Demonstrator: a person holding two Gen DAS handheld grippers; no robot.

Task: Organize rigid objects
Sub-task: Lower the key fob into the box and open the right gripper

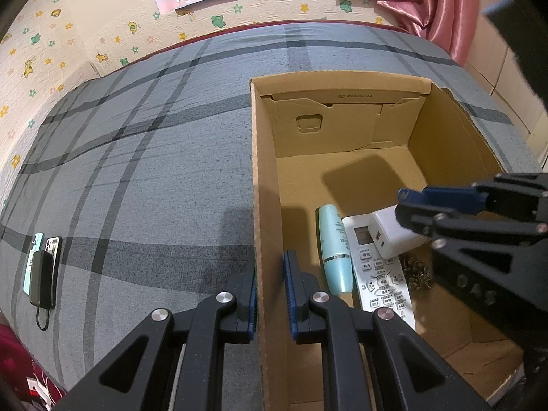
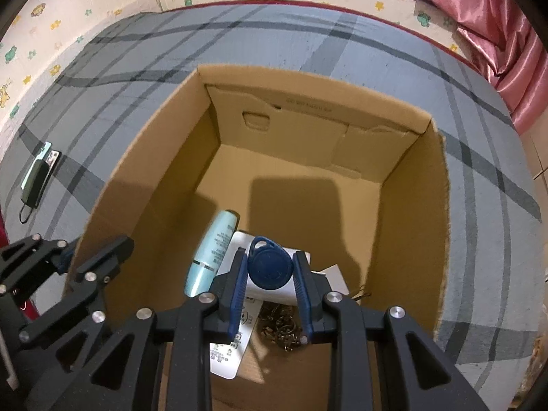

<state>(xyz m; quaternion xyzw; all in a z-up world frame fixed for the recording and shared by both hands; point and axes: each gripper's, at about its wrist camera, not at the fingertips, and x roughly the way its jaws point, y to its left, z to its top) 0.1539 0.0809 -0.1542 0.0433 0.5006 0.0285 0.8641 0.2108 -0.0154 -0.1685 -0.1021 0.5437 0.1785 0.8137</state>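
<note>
An open cardboard box (image 1: pixel 263 178) (image 2: pixel 147 157) stands on the grey plaid bed. Inside lie a light blue tube (image 1: pixel 335 250) (image 2: pixel 212 246), a white remote control (image 1: pixel 380 270) (image 2: pixel 226 352), a white charger (image 1: pixel 394 236) and a tangle of metal chain (image 1: pixel 418 270) (image 2: pixel 277 325). My left gripper (image 1: pixel 270 294) straddles the box's left wall, one finger on each side, holding it. My right gripper (image 2: pixel 269 274) is over the box and shut on a blue key fob (image 2: pixel 269 265) (image 1: pixel 441 197), above the charger and remote.
Two phones and a black power bank with a cable (image 1: pixel 42 274) (image 2: pixel 36 174) lie at the left on the bed (image 1: pixel 137 137). A wall with cartoon stickers lies beyond, and a pink curtain (image 1: pixel 421 0) hangs at the back right.
</note>
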